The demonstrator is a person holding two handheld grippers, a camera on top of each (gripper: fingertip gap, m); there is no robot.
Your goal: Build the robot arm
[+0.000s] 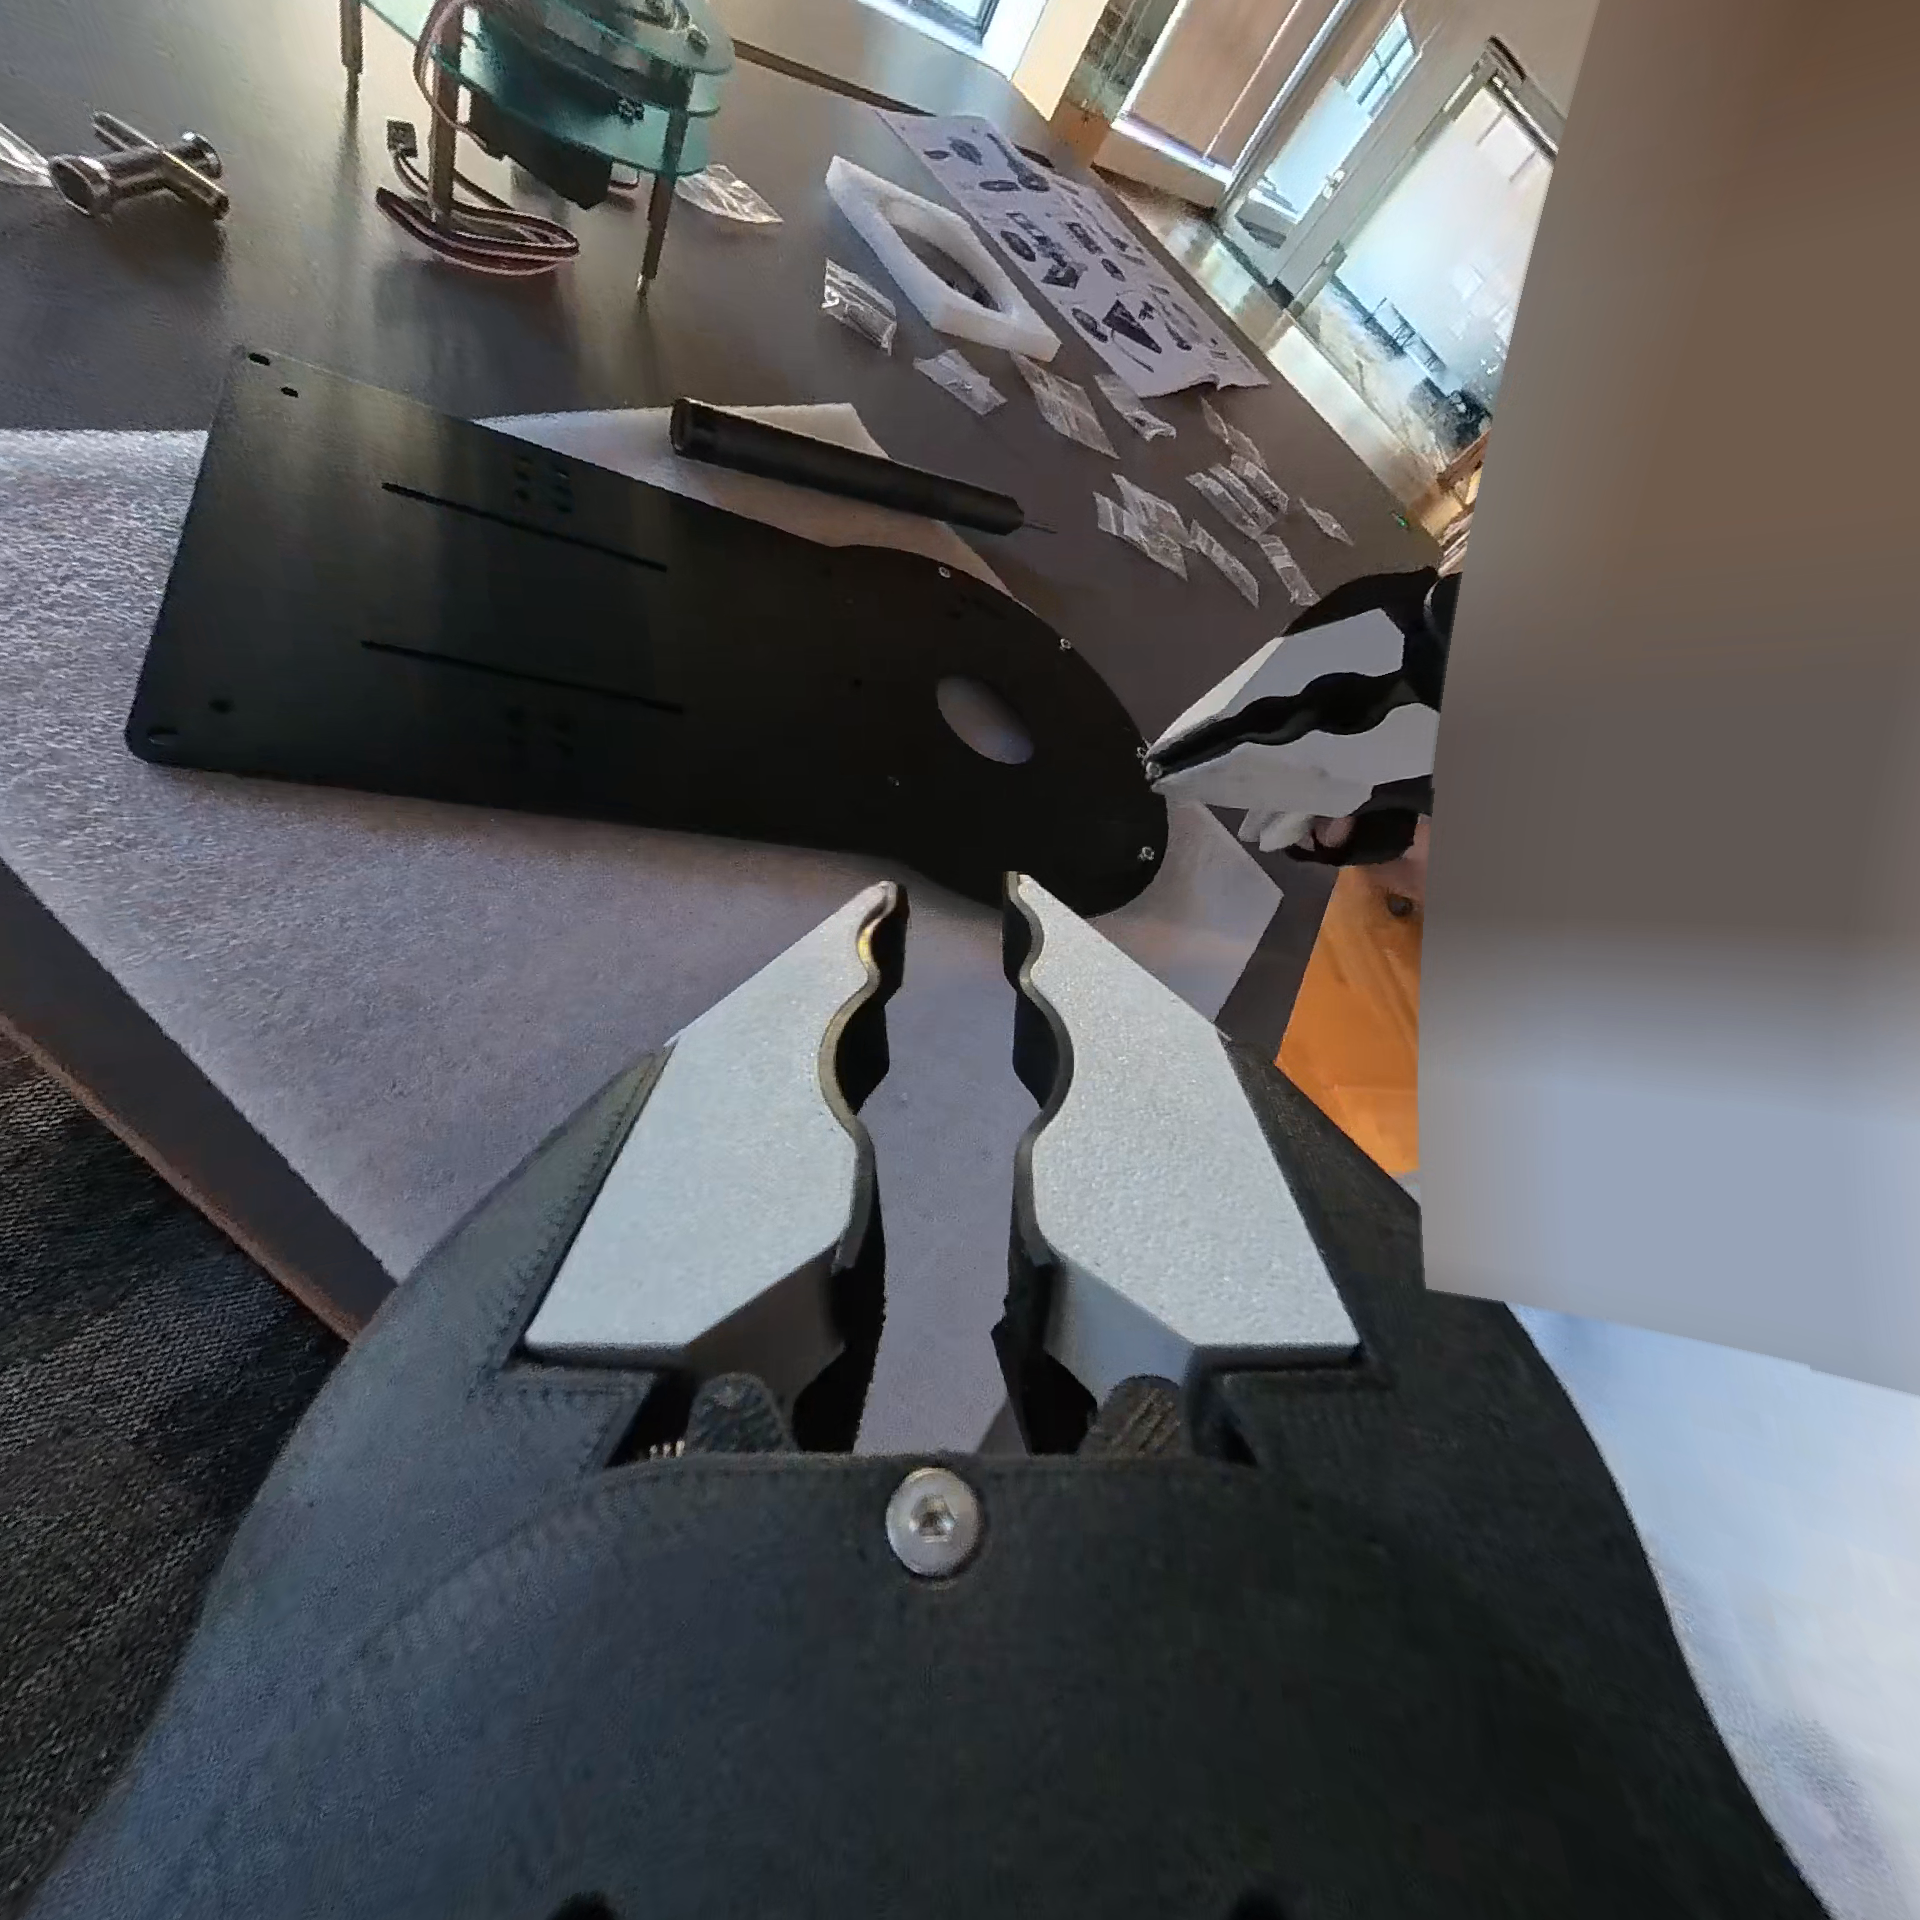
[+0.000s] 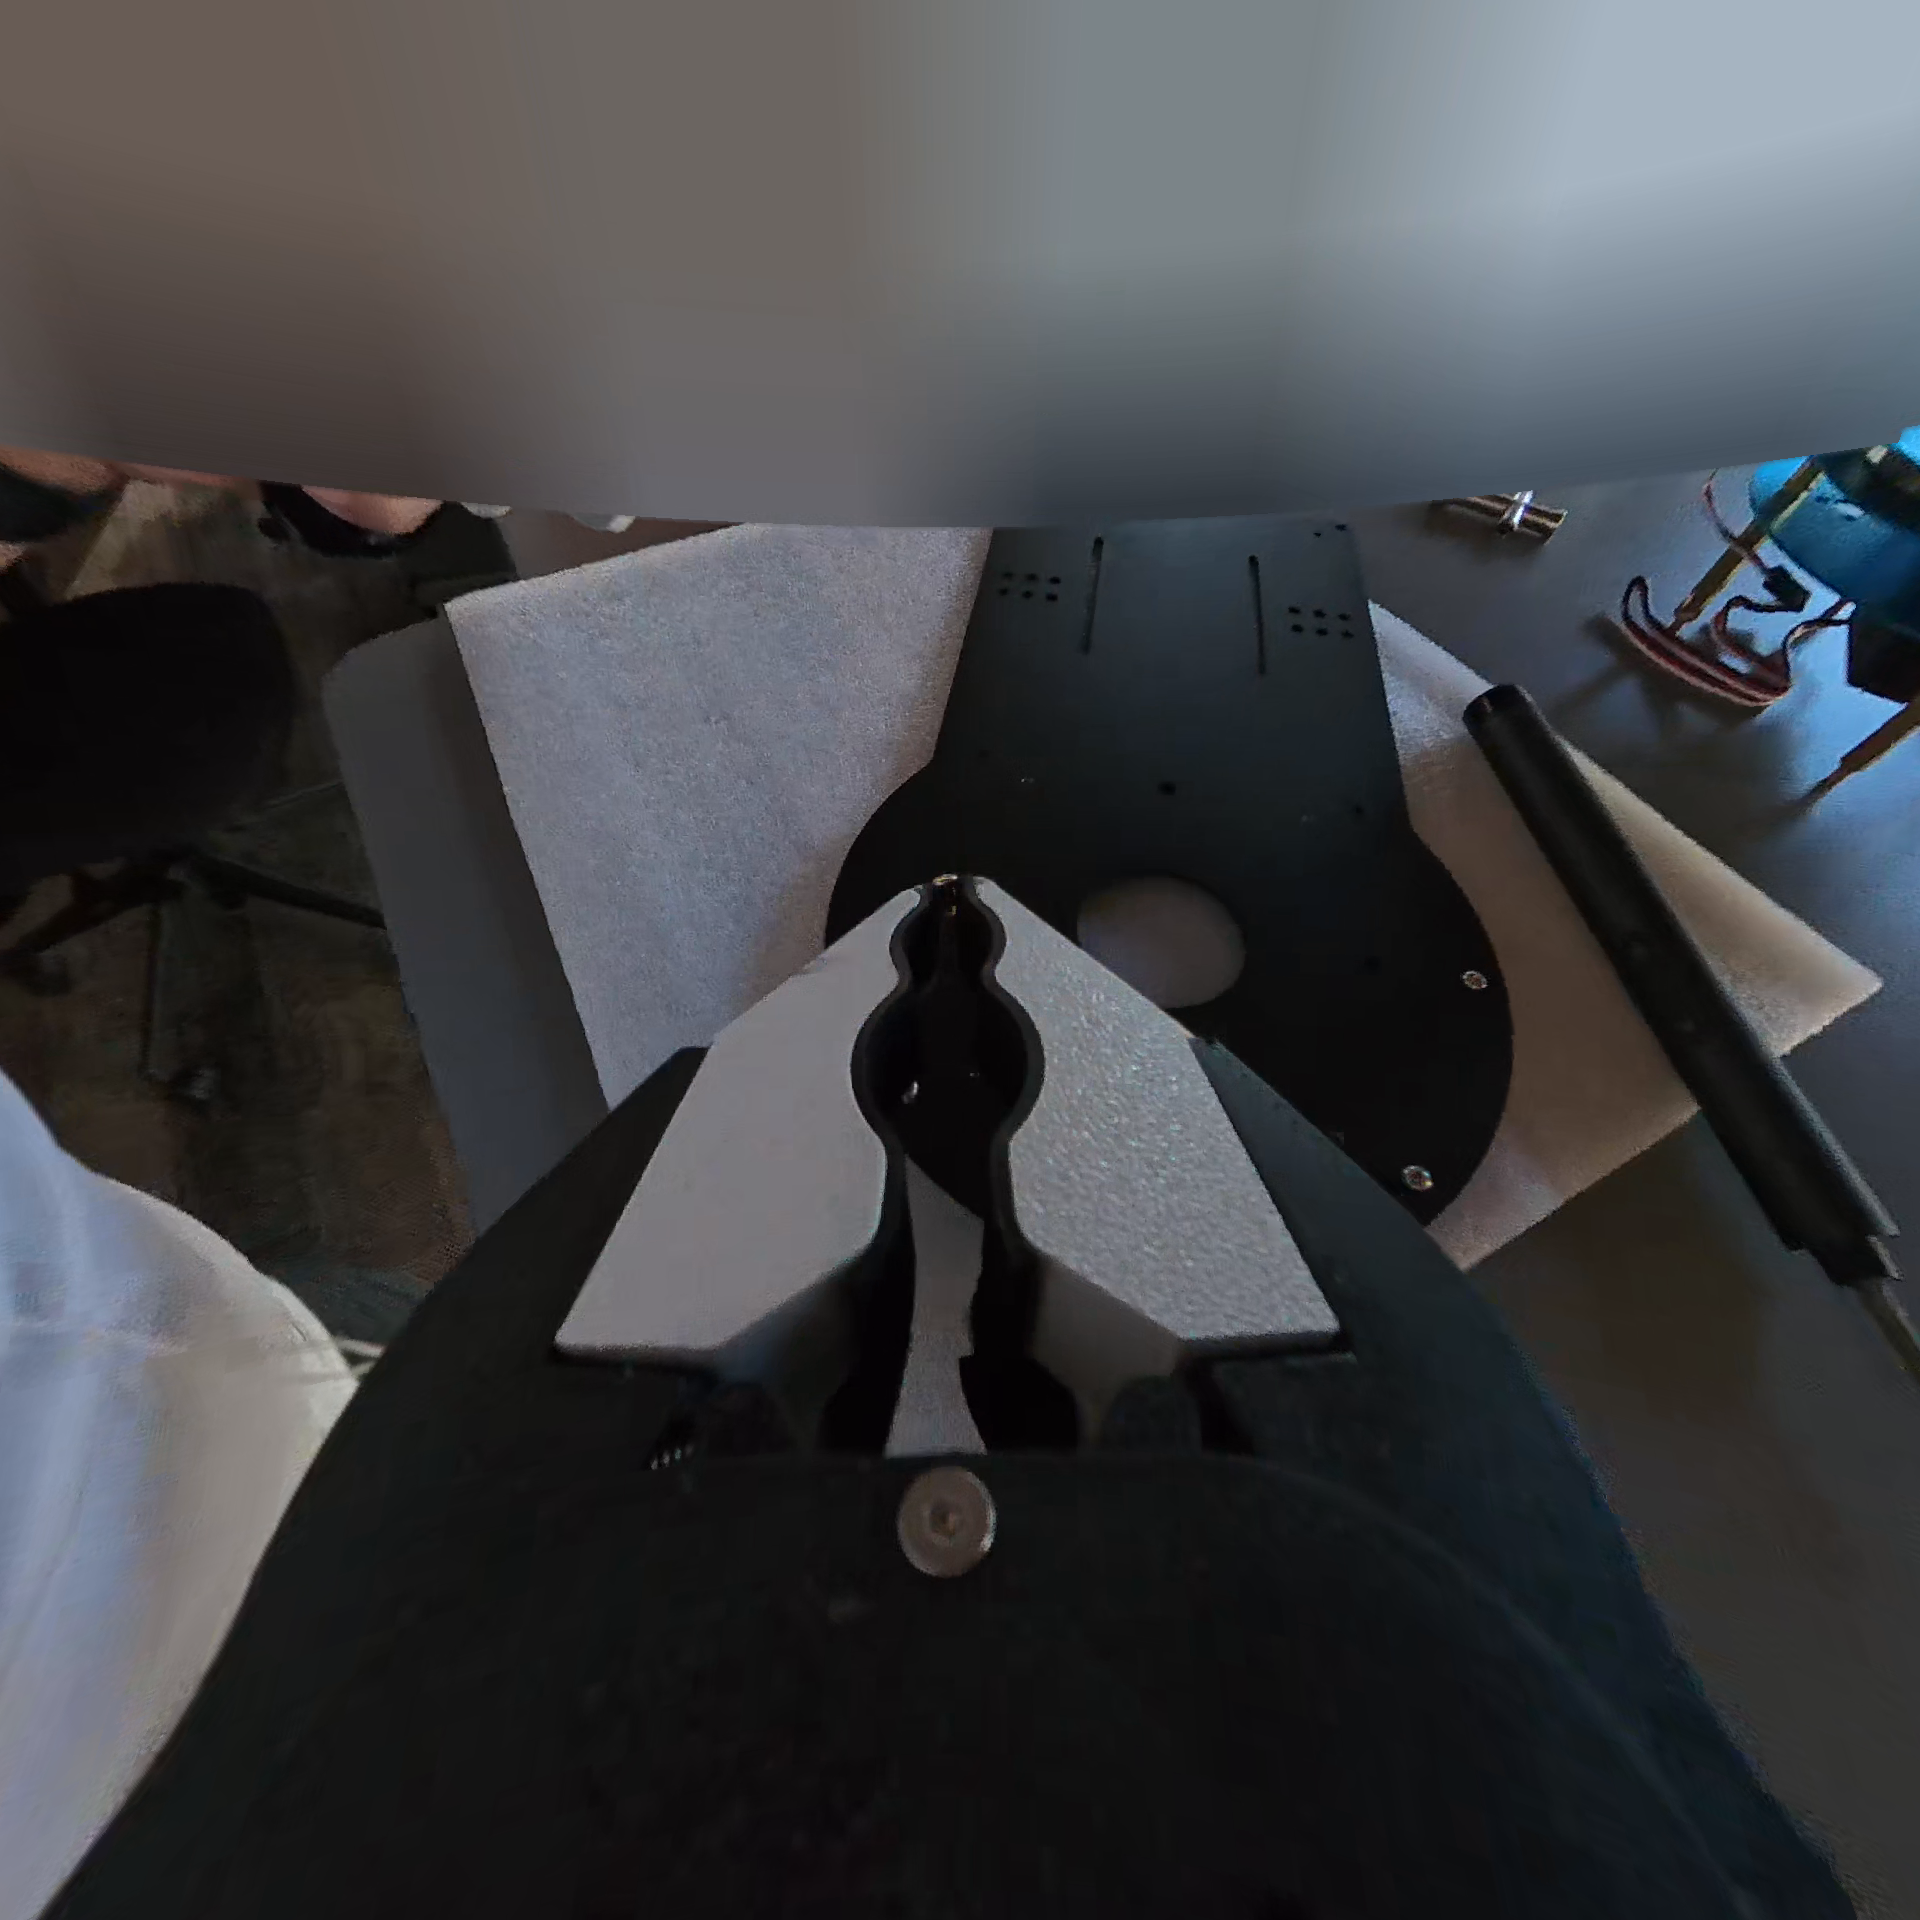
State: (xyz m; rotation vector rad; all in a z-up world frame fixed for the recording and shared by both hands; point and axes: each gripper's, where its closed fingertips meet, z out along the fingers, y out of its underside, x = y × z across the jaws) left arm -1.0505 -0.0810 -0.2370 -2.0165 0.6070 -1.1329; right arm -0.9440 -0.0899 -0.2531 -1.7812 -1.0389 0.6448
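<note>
A flat black plate (image 1: 582, 665) with slots, small holes and one round hole lies on white foam sheet (image 1: 260, 935). My left gripper (image 1: 951, 899) is open and empty, its tips just short of the plate's rounded end. My right gripper (image 1: 1153, 764) shows at the right of the left wrist view, tips at the plate's rounded edge. In the right wrist view my right gripper (image 2: 948, 888) is shut on a small brass-coloured screw (image 2: 948, 883) above the black plate (image 2: 1195, 748). Several screws (image 2: 1472, 979) sit along the plate's rim.
A black screwdriver (image 1: 842, 468) lies beyond the plate, also in the right wrist view (image 2: 1683, 997). Small clear parts bags (image 1: 1195, 499), a white foam frame (image 1: 935, 260), a printed sheet (image 1: 1091, 249), a clear-plate assembly with wires (image 1: 561, 94) and a metal part (image 1: 135, 171) sit on the dark table. The left gripper's tips are roughly 12 cm from the right gripper's.
</note>
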